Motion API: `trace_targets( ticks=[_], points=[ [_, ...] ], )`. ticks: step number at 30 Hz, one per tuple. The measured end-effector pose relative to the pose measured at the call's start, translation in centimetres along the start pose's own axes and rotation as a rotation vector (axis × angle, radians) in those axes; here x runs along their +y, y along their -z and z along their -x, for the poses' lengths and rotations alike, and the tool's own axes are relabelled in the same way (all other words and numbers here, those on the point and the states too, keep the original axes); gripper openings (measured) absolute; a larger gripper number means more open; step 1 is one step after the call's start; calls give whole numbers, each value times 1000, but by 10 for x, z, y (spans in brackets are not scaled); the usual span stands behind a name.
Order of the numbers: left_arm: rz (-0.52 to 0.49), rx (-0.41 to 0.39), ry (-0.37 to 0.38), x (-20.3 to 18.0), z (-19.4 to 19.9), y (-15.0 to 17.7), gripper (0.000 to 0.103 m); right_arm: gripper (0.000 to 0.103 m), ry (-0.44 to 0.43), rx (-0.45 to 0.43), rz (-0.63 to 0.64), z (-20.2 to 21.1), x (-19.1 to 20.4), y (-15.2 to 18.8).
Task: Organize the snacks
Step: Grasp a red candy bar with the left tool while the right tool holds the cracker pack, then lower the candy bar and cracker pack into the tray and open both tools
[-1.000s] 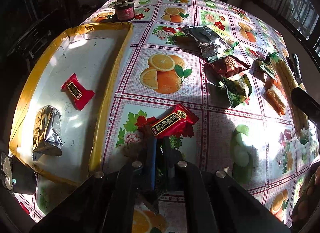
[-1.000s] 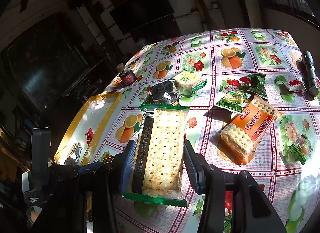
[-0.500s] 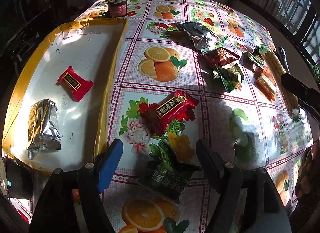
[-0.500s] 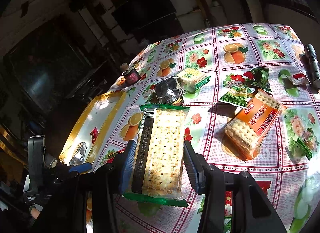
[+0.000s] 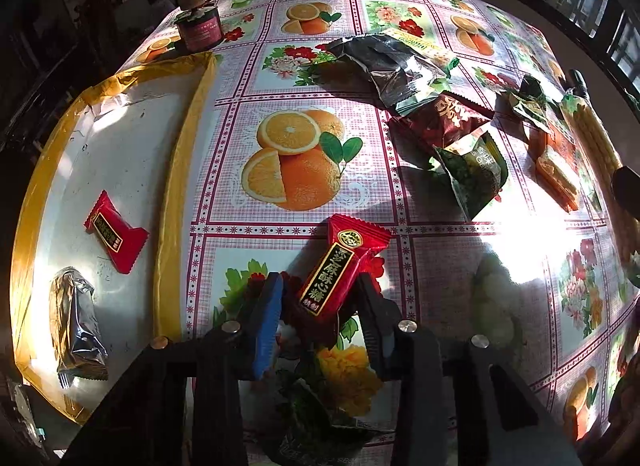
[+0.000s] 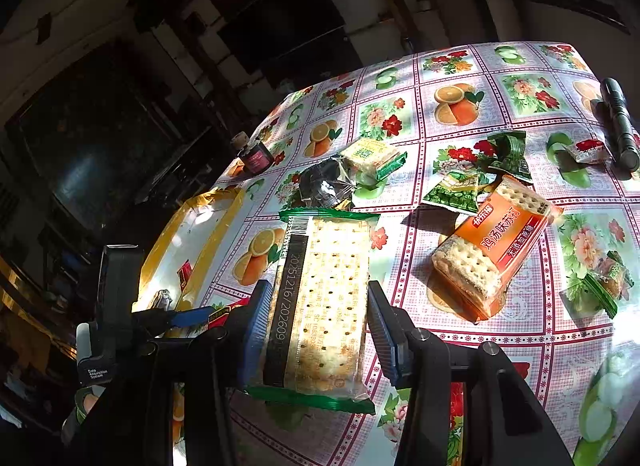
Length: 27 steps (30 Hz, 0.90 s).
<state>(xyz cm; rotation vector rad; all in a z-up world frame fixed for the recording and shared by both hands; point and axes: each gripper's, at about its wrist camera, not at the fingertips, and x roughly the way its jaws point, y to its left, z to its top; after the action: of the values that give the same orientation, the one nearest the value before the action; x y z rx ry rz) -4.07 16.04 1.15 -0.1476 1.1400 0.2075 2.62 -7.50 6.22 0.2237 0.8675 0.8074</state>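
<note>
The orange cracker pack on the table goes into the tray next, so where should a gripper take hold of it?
Grip the orange cracker pack across its narrow width at the middle, coming from above. It lies flat and diagonal on the table, long sides free, so turn the jaws across its length.

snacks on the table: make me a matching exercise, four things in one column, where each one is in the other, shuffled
Things:
1. cracker pack
2. silver packet
3. dark jar
4. orange pack

Places:
A. lying in the tray
B. between the right gripper's fingers
C. flat on the tablecloth, nothing gripping it
D. standing beyond the tray's far end

Pairs: 1-B, 2-A, 3-D, 4-C
</note>
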Motion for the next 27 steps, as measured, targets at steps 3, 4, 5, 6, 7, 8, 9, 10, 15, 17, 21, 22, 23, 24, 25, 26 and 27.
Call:
trace_targets(
  ticks=[3, 4, 5, 6, 7, 8, 9, 10, 15, 17, 21, 22, 23, 24, 25, 26, 27],
  points=[
    [14, -1, -3, 2, 0, 1, 24, 51, 2, 0, 0, -1, 0, 0],
    [24, 0, -4, 3, 1, 1, 19, 51, 0, 2, 4, -2, 1, 0],
    [36, 3, 3, 5, 2, 1, 19, 51, -2, 4, 9, -3, 4, 1],
    [45, 0, 8, 6, 5, 1, 19, 51, -4, 5, 16, -4, 6, 1],
    [51, -10, 7, 7, 9, 1, 19, 51, -7, 6, 21, -4, 9, 1],
    [56, -22, 8, 8, 14, 0, 19, 51, -11, 8, 27, -5, 12, 0],
    [60, -34, 13, 9, 20, 0, 19, 51, -15, 9, 36, -6, 16, 0],
    [64, -48, 17, 10, 26, 0, 19, 51, -18, 9, 44, -7, 20, -1],
    [101, -117, 14, 24, 56, 0, 19, 51, -45, 12, 86, -14, 43, -8],
    [126, -140, -5, 37, 66, 0, 19, 51, -59, 17, 109, -19, 55, -10],
    [194, -164, -51, 68, 78, 2, 19, 51, -94, 32, 153, -33, 80, -13],
    [214, -168, -59, 77, 80, 3, 19, 51, -102, 37, 163, -37, 86, -13],
    [230, -170, -66, 85, 81, 4, 19, 51, -110, 42, 172, -41, 92, -13],
    [246, -170, -79, 94, 81, 5, 19, 51, -119, 49, 179, -45, 98, -13],
    [262, -171, -90, 101, 82, 6, 19, 51, -129, 56, 184, -50, 103, -14],
    [277, -172, -98, 109, 82, 7, 19, 51, -139, 63, 189, -54, 109, -14],
    [292, -171, -104, 116, 82, 8, 19, 51, -150, 69, 197, -58, 115, -14]
  ],
)
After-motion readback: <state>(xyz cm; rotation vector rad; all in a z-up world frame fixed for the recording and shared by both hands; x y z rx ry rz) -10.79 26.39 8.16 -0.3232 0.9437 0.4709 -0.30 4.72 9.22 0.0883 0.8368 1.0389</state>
